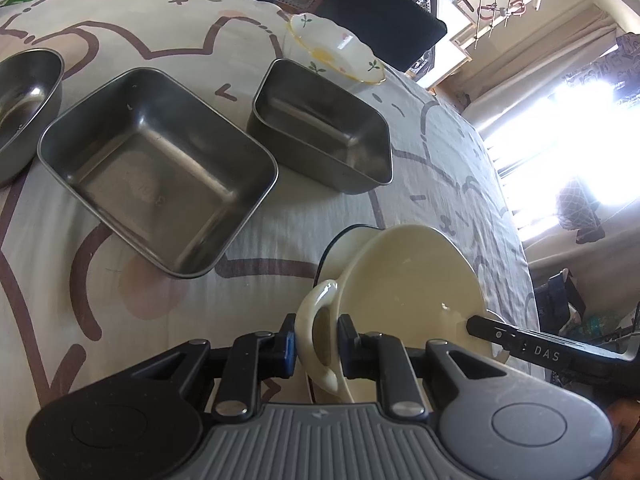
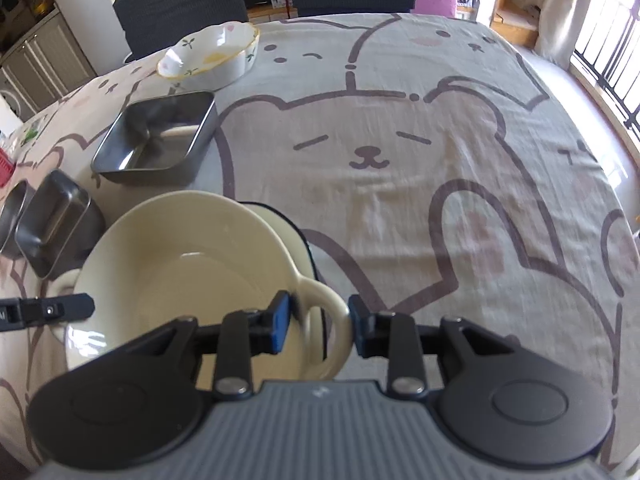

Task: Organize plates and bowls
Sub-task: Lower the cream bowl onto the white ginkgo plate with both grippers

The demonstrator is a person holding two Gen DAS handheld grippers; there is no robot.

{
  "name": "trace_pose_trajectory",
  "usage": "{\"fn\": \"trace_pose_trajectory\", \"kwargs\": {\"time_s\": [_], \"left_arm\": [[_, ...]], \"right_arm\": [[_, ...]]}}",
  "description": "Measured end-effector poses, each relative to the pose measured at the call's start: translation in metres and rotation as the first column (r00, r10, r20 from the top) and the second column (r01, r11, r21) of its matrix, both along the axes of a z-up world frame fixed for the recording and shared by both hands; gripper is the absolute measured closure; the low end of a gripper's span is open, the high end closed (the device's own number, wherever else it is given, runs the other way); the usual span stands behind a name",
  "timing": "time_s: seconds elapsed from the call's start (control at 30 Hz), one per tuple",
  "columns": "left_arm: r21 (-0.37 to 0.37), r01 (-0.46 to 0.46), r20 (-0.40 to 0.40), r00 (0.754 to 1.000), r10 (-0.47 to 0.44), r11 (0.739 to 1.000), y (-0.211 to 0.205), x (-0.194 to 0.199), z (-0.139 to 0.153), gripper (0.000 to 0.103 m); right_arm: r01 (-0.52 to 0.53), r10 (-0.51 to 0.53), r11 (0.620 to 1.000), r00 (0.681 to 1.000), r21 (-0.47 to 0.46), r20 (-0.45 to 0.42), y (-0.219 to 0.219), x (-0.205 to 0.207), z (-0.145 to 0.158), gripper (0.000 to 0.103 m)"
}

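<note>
A cream two-handled bowl [image 1: 408,280] [image 2: 180,264] sits over a white dark-rimmed dish [image 1: 344,240] [image 2: 288,224]; whether it rests on the dish I cannot tell. My left gripper [image 1: 318,344] is shut on the bowl's near handle, with pads against both sides of the loop. In the right wrist view my right gripper [image 2: 320,322] straddles the opposite handle with its jaws open; a small gap shows beside the blue pad [image 2: 282,320]. Each gripper's finger tip shows at the bowl's far rim in the other view.
Two rectangular steel containers [image 1: 160,168] [image 1: 324,128] and a round steel bowl [image 1: 24,100] stand on the bear-print cloth [image 2: 400,200]. A scalloped flower dish [image 1: 336,46] [image 2: 208,52] sits near the far edge by dark chairs [image 2: 180,4]. Bare cloth spreads to the right.
</note>
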State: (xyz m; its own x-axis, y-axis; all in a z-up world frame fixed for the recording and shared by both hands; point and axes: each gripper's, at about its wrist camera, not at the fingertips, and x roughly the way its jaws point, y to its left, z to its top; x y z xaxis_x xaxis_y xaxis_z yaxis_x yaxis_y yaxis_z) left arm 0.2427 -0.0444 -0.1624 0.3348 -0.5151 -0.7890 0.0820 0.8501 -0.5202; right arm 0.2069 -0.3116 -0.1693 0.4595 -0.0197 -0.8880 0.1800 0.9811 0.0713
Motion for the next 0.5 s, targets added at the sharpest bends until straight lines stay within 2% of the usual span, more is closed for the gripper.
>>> {"fn": "trace_pose_trajectory", "kwargs": {"time_s": [0.5], "left_arm": [[0.001,0.004,-0.005,1.0,-0.004,1.0,0.0001,0.0004,-0.0004,0.081]], "right_arm": [[0.002,-0.002,1.0,1.0,0.013,0.003,-0.0032,-0.0003,-0.0006,0.065]]}}
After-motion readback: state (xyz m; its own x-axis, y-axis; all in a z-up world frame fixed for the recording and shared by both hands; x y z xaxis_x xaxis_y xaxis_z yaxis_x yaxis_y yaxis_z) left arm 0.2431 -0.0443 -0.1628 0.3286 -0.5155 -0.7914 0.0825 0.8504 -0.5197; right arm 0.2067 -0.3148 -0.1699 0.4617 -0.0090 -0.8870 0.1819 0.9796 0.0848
